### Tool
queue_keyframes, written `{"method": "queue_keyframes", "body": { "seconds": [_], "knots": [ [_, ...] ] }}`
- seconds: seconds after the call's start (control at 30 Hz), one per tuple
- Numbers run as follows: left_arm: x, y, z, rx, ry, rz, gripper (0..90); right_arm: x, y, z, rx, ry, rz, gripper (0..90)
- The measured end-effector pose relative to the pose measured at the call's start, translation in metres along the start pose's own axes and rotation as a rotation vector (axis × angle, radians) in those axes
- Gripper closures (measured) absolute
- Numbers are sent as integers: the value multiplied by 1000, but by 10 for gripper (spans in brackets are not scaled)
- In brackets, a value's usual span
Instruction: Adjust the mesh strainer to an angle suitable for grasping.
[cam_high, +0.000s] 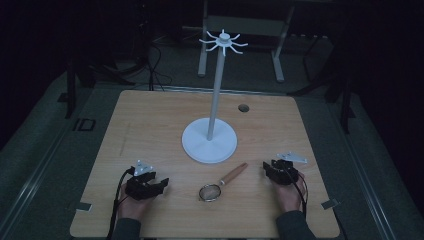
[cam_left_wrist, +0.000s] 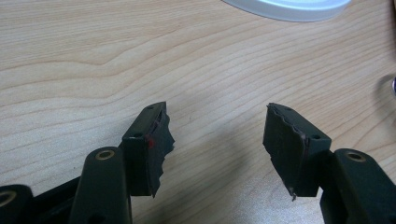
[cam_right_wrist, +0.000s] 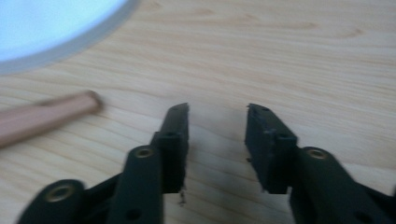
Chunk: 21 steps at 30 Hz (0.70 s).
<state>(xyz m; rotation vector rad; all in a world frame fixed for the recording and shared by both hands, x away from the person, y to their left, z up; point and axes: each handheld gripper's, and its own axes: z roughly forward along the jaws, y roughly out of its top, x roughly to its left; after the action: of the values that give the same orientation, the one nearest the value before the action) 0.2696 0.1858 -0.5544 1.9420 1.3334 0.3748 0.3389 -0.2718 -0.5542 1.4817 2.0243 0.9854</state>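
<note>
1. So, both hands rest low on the table (cam_high: 150, 115), near edge, one each side of the strainer (cam_high: 222, 182), prob a ready pose.
2. My left gripper (cam_high: 148, 185) is spread wide, nothing between the jaws; bare wood under it in the left gripper view.
3. My right gripper (cam_high: 278, 168) is open but narrower, empty too.
4. Strainer lies flat betw. them, mesh toward me, wooden handle (cam_right_wrist: 44, 119) aimed at the white stand (cam_high: 210, 140).
5. Stand w/ top hooks (cam_high: 223, 41) sits mid-table, behind the strainer; I'd guess it's for hanging.
</note>
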Motion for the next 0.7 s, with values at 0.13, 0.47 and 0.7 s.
{"method": "queue_keyframes", "body": {
  "seconds": [0.13, 0.47, 0.7],
  "knots": [
    [0, 0, 0, -2, 1, -3, 406, 10, 5, -7, -32, 9, -52, 734],
    [0, 0, -1, -3, 1, -2, 406, 23, 21, -5, -43, 45, -85, 898],
    [0, 0, -1, -3, 1, -1, 406, 34, 33, 8, -12, 59, -128, 898]
  ]
}}
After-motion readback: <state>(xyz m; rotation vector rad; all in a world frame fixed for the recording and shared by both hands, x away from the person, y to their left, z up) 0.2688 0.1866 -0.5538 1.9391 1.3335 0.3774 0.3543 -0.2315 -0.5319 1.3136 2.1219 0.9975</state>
